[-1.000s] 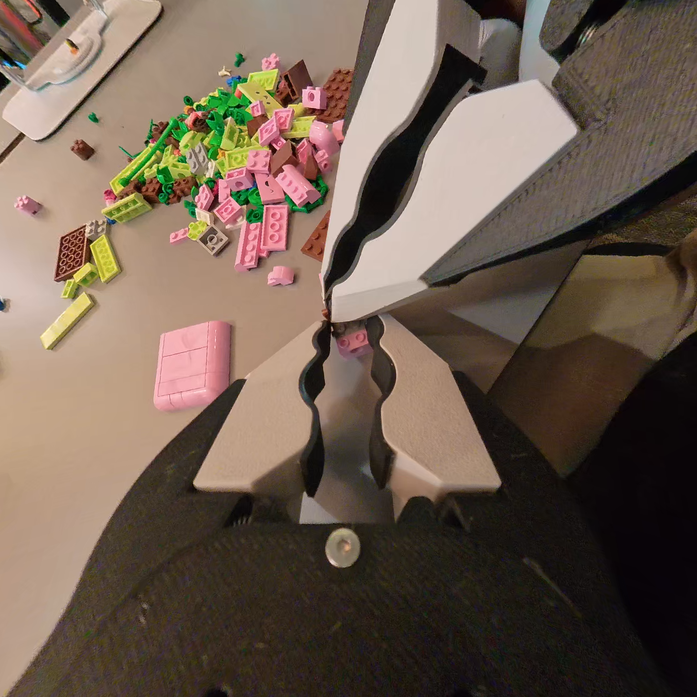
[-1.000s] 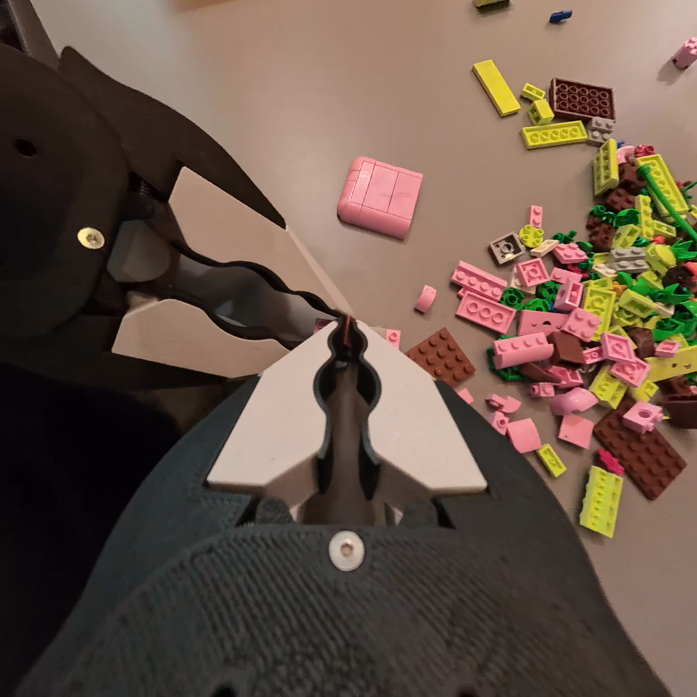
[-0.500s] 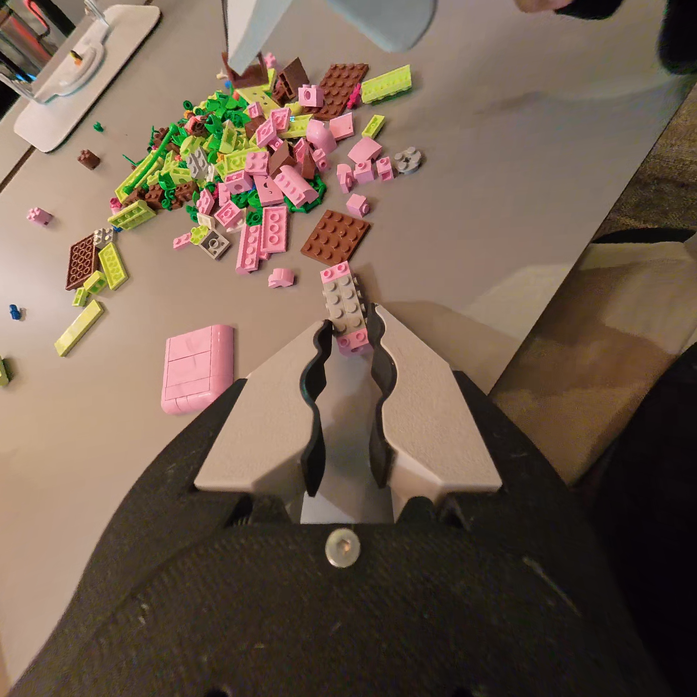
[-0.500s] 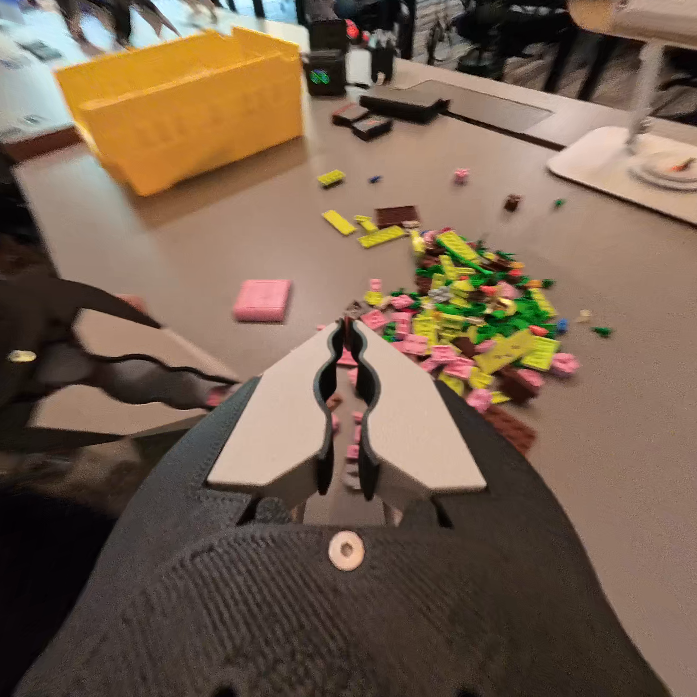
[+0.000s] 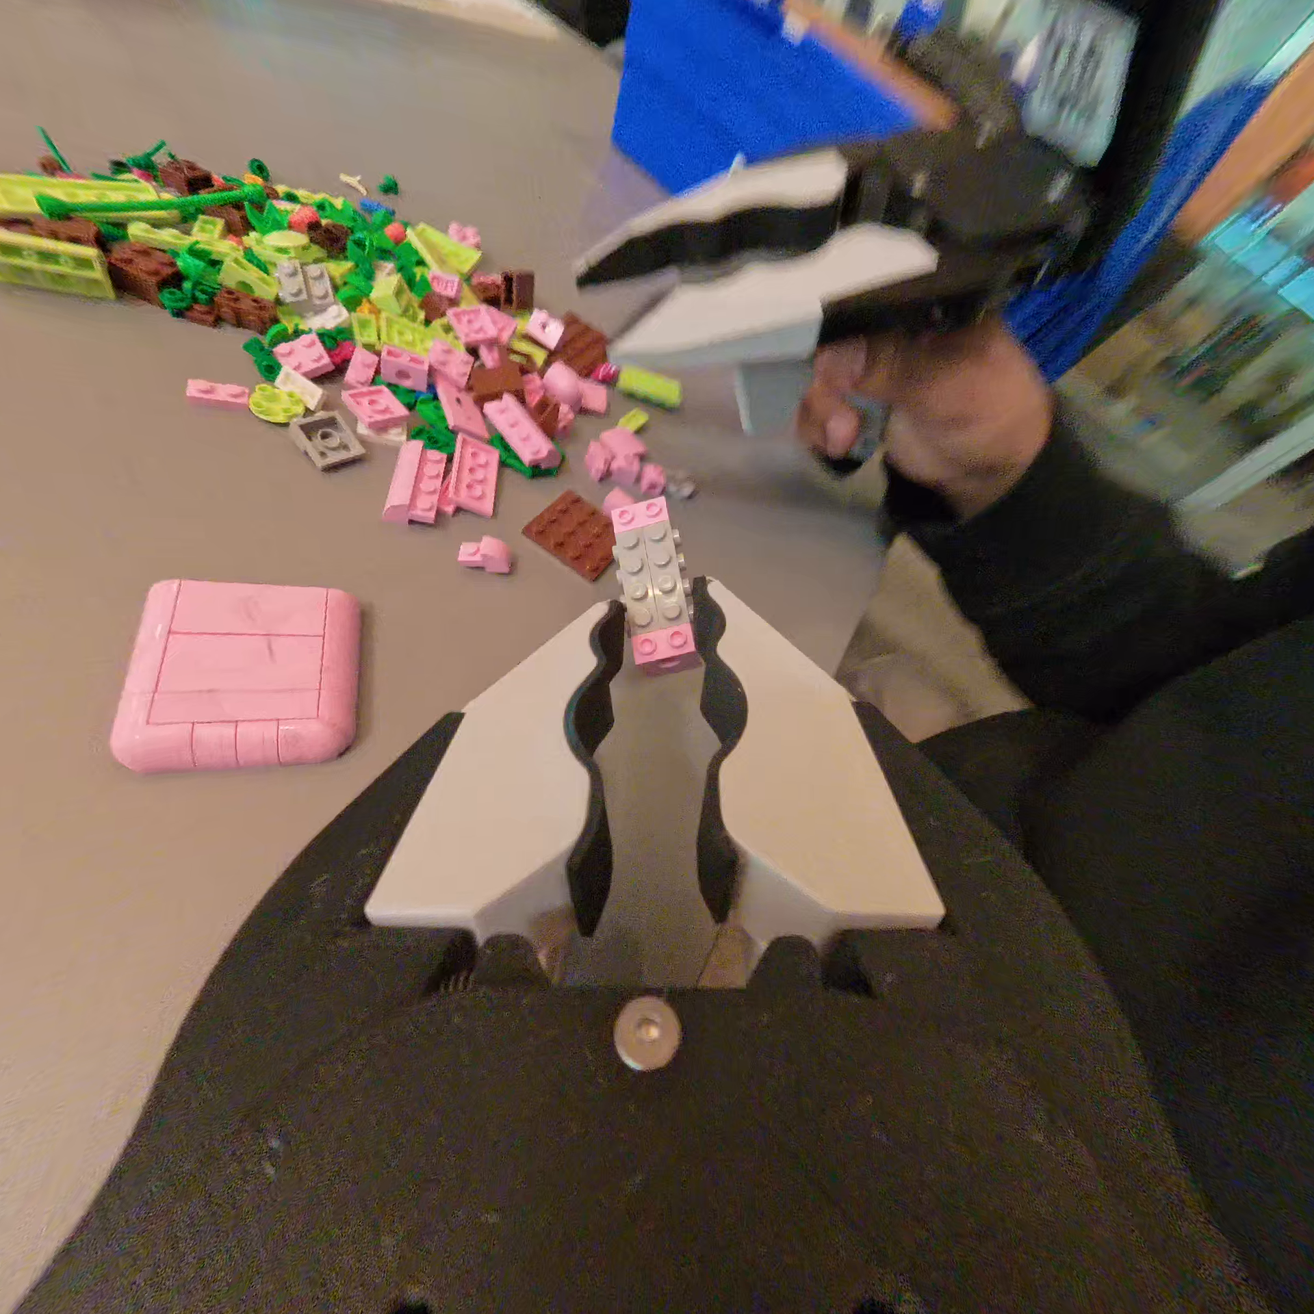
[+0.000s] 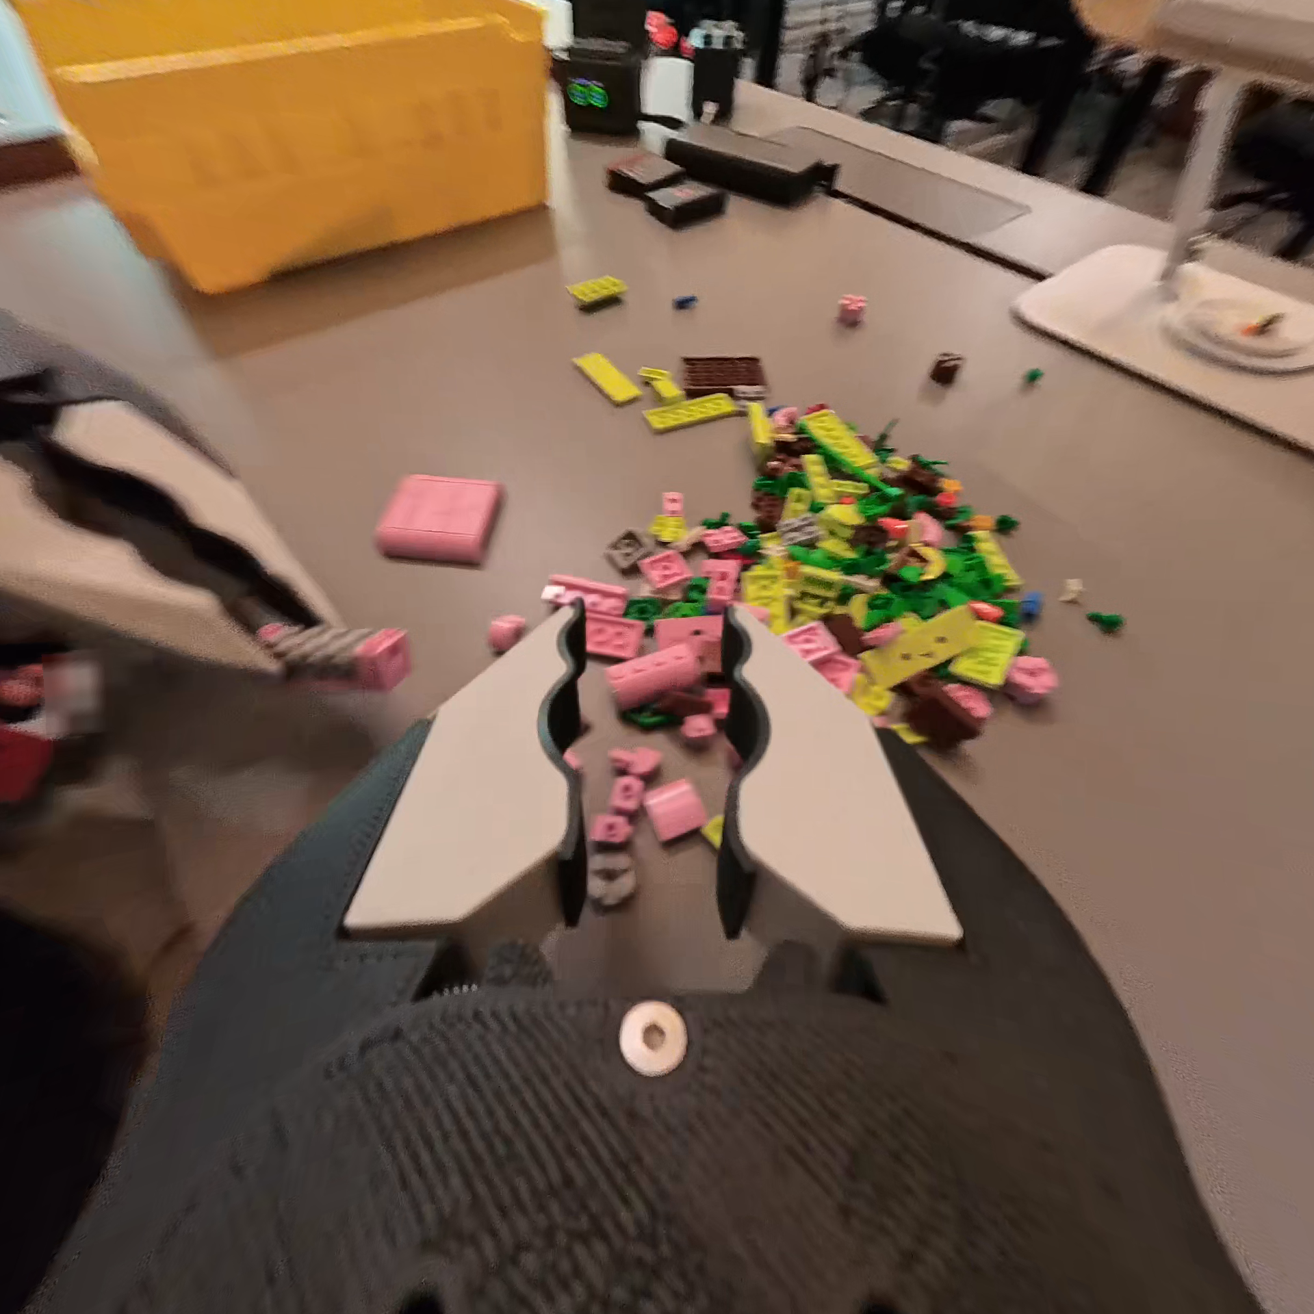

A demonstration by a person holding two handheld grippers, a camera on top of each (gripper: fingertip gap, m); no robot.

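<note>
left gripper (image 5: pixel 658 611) clamps a pink-grey brick stack (image 5: pixel 650 579); right gripper (image 6: pixel 650 626) gapes, empty.

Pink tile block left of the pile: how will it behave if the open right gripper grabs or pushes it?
The pink block lies low and flat on the table, so it will probably slide, not tip. Its rounded, smooth-looking edges may slip in the right gripper. Seam lines suggest joined pieces that could separate.

Yellow bin (image 6: pixel 298 135) (blurred, perhaps plastic) behind loose brick pile (image 6: pixel 853 590) on table (image 6: pixel 426 341)
</note>
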